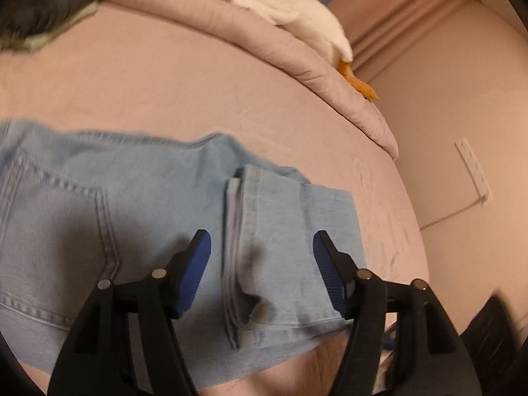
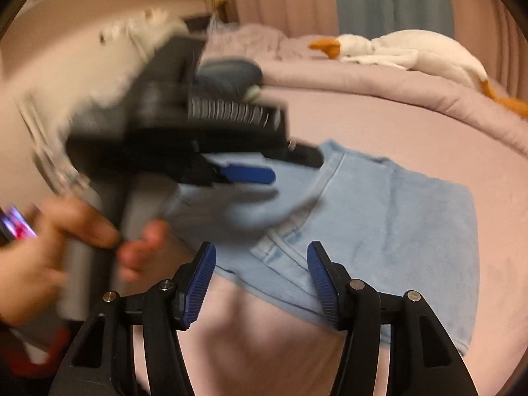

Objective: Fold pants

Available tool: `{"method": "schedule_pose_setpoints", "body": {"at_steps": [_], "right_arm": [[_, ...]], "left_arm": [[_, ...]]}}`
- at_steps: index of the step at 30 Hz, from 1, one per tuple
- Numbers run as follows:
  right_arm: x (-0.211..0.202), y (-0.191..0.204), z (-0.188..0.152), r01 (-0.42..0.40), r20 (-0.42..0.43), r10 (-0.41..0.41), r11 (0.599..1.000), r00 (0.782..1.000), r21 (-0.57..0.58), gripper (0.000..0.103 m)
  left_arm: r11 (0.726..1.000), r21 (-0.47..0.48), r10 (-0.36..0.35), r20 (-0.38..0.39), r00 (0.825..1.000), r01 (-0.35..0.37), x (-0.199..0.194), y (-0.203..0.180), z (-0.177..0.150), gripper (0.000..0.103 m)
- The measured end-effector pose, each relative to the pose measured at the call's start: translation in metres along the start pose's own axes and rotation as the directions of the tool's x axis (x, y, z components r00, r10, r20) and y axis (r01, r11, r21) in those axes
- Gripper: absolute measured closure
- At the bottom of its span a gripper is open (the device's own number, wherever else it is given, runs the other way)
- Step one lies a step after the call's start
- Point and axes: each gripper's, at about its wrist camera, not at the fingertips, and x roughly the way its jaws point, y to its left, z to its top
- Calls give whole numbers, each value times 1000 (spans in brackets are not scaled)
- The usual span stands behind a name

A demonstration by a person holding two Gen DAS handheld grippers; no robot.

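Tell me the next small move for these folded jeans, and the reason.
Probably lift both claws clear. The light blue denim jeans already lie folded flat on the pink bedsheet, and the left claw and right claw both stand open with no cloth pinched. Then judge whether another fold is needed.

- The folded jeans [image 1: 138, 204] lie on the bed [image 1: 165, 82], near its front edge.
- The left gripper [image 1: 262, 247] hangs over the jeans' folded leg hems, jaws apart, nothing between them.
- The right gripper [image 2: 260, 264] hangs over the jeans' near edge, jaws apart.
- A rolled duvet [image 1: 264, 43] lies behind the jeans, along the bed's far side.
- A goose plush [image 2: 412, 52] lies on the duvet.
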Motion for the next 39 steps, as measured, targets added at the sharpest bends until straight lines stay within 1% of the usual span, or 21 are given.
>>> {"method": "schedule_pose_setpoints", "body": {"at_steps": [2,3,4,5,6,9,11,13,16,17,20,22,25,28,30,31,32,35,36,38,39], "right_arm": [[-22,-24,7,38,52,-43,995,998,92,45],[-29,-38,10,84,63,-94,986,994,143,46],[-34,-58,15,148,63,-163,969,985,200,51],[-36,-74,18,189,56,-208,952,976,242,59],[-34,-90,22,220,41,-241,935,970,278,63],[-12,-123,36,312,-18,-321,906,947,288,63],[9,-134,43,347,-62,-343,900,937,263,64],[31,-149,42,349,-127,-326,890,937,294,63],[60,-164,31,356,-230,-293,878,928,321,63],[60,-165,31,360,-215,-304,880,928,310,64],[58,-157,35,381,-225,-325,879,919,286,64],[47,-147,37,399,-229,-343,872,911,284,63],[21,-120,31,378,-162,-346,888,924,263,63],[14,-91,8,402,-173,-371,890,912,215,64],[23,-86,-15,423,-231,-375,881,898,214,63],[27,-81,-24,440,-218,-398,876,891,199,63],[24,-74,-27,457,-185,-426,871,886,180,63],[23,-68,-22,485,-220,-443,853,869,195,62],[20,-66,-18,483,-227,-438,852,870,205,61],[10,-56,-11,428,-187,-390,869,902,250,62],[10,-57,-7,410,-166,-378,874,911,262,61]], "left_arm": [[999,43,-33,6,999,33,0,-13,-1,39],[997,53,-49,6,999,49,0,-18,-2,39],[995,69,-78,7,997,77,1,-25,-3,39],[991,81,-103,4,995,102,2,-30,-5,39],[988,88,-125,-2,992,125,3,-34,-6,39],[981,64,-180,-50,982,183,25,-39,-8,39],[985,46,-160,-95,983,165,42,-33,-14,39],[988,2,-152,-166,974,155,60,-19,-25,41],[983,7,-182,-143,973,184,60,-9,-30,45],[982,1,-189,-142,972,191,59,-7,-30,45],[978,-11,-207,-143,968,208,58,-3,-27,46],[982,22,-186,-125,975,190,47,-3,-30,40],[985,97,-133,-72,988,140,26,-6,-37,32],[988,134,-67,-46,997,73,21,1,-40,26],[991,122,-53,-60,997,60,20,12,-42,26],[992,108,-55,-59,997,61,16,18,-43,26],[993,103,-61,-52,997,66,9,21,-44,26],[993,104,-52,-13,999,53,-16,30,-47,26],[994,101,-46,-3,999,46,-20,32,-47,26],[995,92,-41,21,999,39,-36,43,-51,24],[996,78,-36,34,999,33,-43,49,-53,23]]}}
